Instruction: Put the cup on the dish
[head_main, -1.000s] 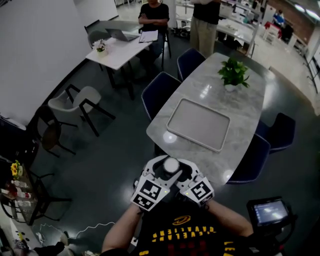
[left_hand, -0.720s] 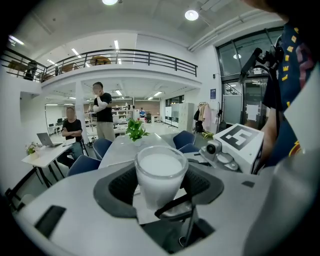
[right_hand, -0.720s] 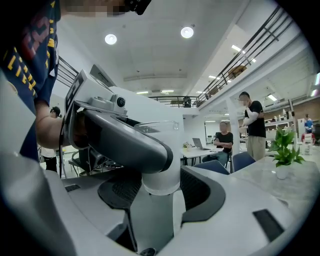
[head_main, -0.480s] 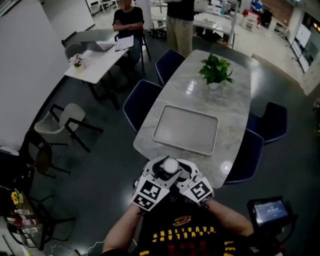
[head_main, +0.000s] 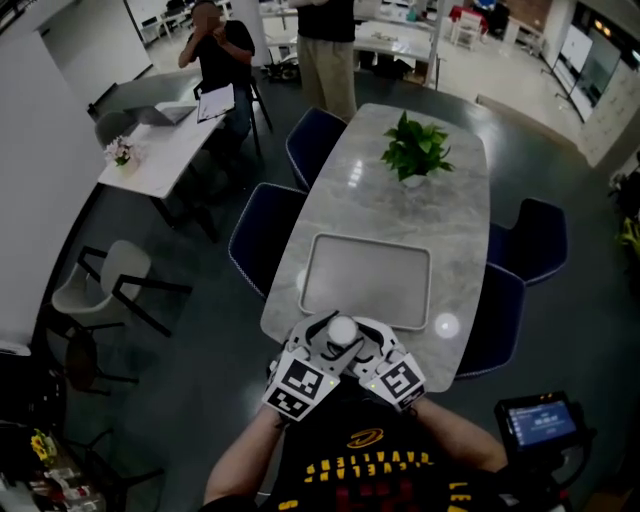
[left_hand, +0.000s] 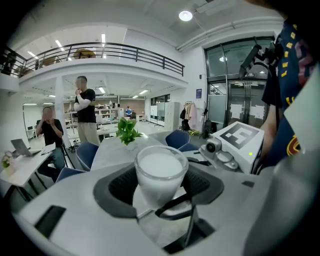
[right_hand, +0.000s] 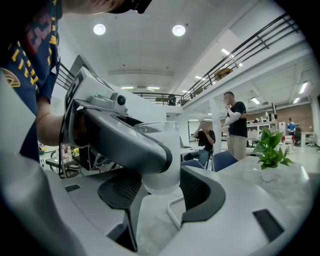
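Head view: I see both grippers raised together at lower centre of the frame, in front of the person's chest, marker cubes facing up.

- left gripper (head_main: 320, 338): its own view shows the cup (left_hand: 161, 172) upright in the hollow between the two dark pads (left_hand: 119, 186). Jaws drawn in around the cup, narrow, holding it.
- right gripper (head_main: 366, 338): its own view shows the same cup between its pads. One jaw of the left gripper crosses in front of the glass, upper left of that frame. Jaws likewise narrow and closed round the cup. I cannot make out the exact pad contact on either side.
- Cup: clear glass, milky white inside. It is held off the table, just below the near table edge in the head view.
- dish (head_main: 366, 282): pale, rectangular with rounded corners. It lies flat on the near end of the marble table (head_main: 450, 215), centre of frame. The cup is not on it, and is apart from it.
- potted plant (head_main: 413, 150): on the far end of the table, upper centre.
- blue chairs (head_main: 262, 228): along both long sides of the table.
- Two people (head_main: 222, 50) at the top left, beside a white desk (head_main: 160, 150).
- Small screen (head_main: 541, 421) at lower right.
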